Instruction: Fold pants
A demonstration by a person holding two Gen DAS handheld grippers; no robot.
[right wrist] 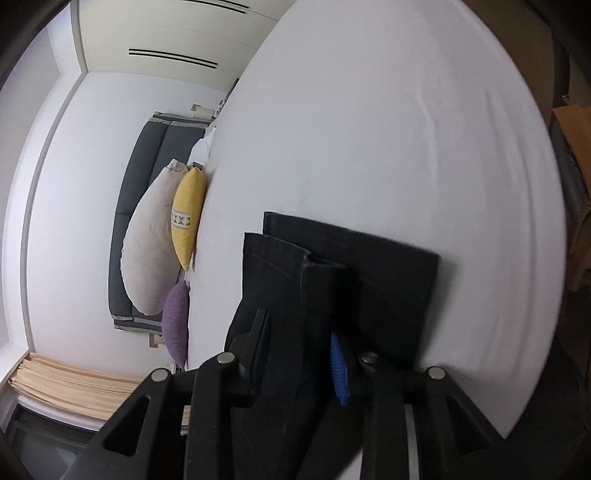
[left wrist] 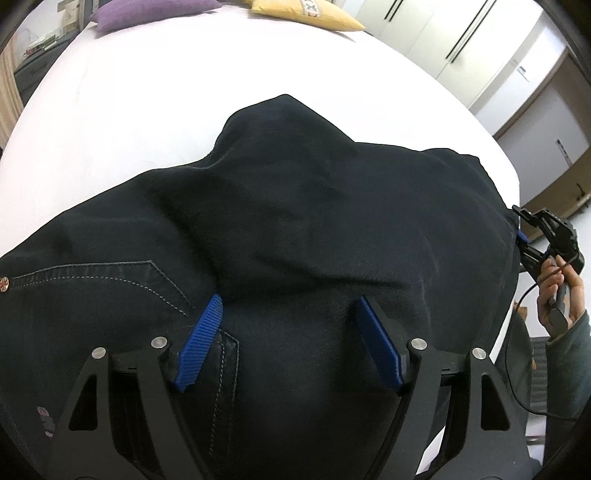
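Dark denim pants (left wrist: 314, 221) lie bunched on the white bed (left wrist: 147, 92), with a stitched pocket at the left. My left gripper (left wrist: 290, 300) points down at them, open wide, its blue pads (left wrist: 201, 343) resting on a hump of fabric without pinching it. In the right wrist view the leg hems (right wrist: 388, 266) lie flat and stacked on the sheet (right wrist: 369, 110). My right gripper (right wrist: 299, 326) is rolled on its side and open, with a leg's cloth running loosely between its fingers. In the left wrist view the right gripper (left wrist: 521, 229), held by a hand, sits at the pants' right edge.
Purple (left wrist: 147, 11) and yellow (left wrist: 306, 11) pillows lie at the head of the bed, beside a beige pillow (right wrist: 151, 251) and a grey headboard (right wrist: 136, 221). White wardrobe doors (left wrist: 461, 44) stand beyond the bed's right edge. A cable hangs from the right gripper.
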